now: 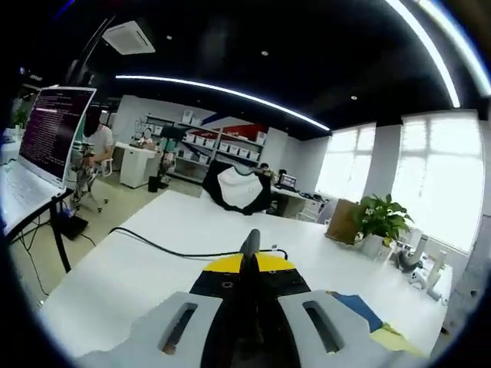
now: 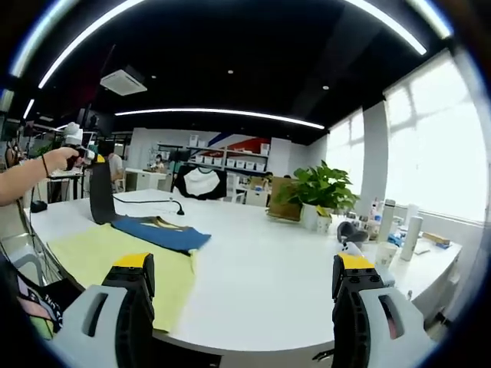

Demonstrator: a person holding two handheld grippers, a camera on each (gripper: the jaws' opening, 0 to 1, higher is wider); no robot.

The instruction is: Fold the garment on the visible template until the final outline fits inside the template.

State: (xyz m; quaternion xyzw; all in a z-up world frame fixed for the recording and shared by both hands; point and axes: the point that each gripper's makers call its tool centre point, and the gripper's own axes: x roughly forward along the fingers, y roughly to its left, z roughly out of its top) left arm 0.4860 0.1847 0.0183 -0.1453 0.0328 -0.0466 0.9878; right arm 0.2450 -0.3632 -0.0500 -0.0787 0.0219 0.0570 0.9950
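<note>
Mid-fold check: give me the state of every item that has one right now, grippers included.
Left gripper: shut on dark garment.
Right gripper: open, empty.
Dark blue and black fabric garment: one edge lifted upright, the rest flat on table.
Pale yellow rectangular template sheet: flat on white table, partly covered by garment.
Laptop screen: on, showing text.

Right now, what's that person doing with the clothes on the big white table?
A person is folding a blue and black garment over a yellow template on the white table. The left tongs are shut on the garment's black part, lifting it off the table. The right tongs are open and hold nothing. The fold isn't finished yet.
</note>
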